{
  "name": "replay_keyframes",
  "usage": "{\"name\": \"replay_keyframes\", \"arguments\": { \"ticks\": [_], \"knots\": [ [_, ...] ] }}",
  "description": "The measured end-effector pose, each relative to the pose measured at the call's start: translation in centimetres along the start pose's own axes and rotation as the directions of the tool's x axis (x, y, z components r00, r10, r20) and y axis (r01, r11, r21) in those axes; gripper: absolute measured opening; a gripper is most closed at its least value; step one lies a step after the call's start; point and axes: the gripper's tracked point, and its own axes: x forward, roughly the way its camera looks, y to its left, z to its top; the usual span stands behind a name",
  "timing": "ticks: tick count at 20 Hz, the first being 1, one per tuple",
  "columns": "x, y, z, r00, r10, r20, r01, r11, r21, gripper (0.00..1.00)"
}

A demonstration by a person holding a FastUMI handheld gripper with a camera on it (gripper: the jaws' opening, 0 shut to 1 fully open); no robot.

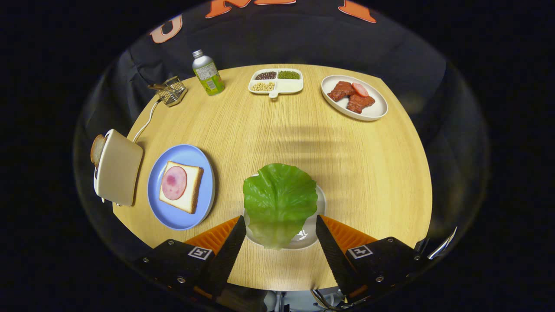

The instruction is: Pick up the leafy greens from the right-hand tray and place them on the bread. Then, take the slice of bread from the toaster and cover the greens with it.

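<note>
Gripper view: the gripper (280, 227) is sitting wide open, holding nothing, its fingers flanking a broad green lettuce leaf (279, 201) lying on a small white tray (321, 200). Left of the leaf, a blue plate (204, 203) is carrying ham-topped white bread (192, 197); farther left, a cream toaster (118, 168) is holding a toast slice (97, 148).

A round light-wood table (277, 130) carried everything. On it sat a blue plate (204, 208) beside a cream toaster (118, 168) at its edge, a small white tray (320, 203) just ahead of the spread fingers of the gripper (280, 232), and, across the table, a wire holder (172, 90), a bottle (207, 73), a divided dish (291, 87) and an oval plate (373, 112)
</note>
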Motion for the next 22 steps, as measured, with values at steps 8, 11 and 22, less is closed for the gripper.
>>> {"name": "replay_keyframes", "arguments": {
  "ticks": [8, 11, 22],
  "knots": [
    [4.6, -0.1, -0.4, 0.992, -0.029, -0.121, 0.039, 0.996, 0.08, 0.97],
    [5.5, 0.2, -0.1, 0.99, -0.038, -0.134, 0.048, 0.996, 0.069, 0.96],
    [7.3, 0.1, -0.9, 0.99, -0.031, -0.138, 0.037, 0.999, 0.04, 0.88]
  ]
}}
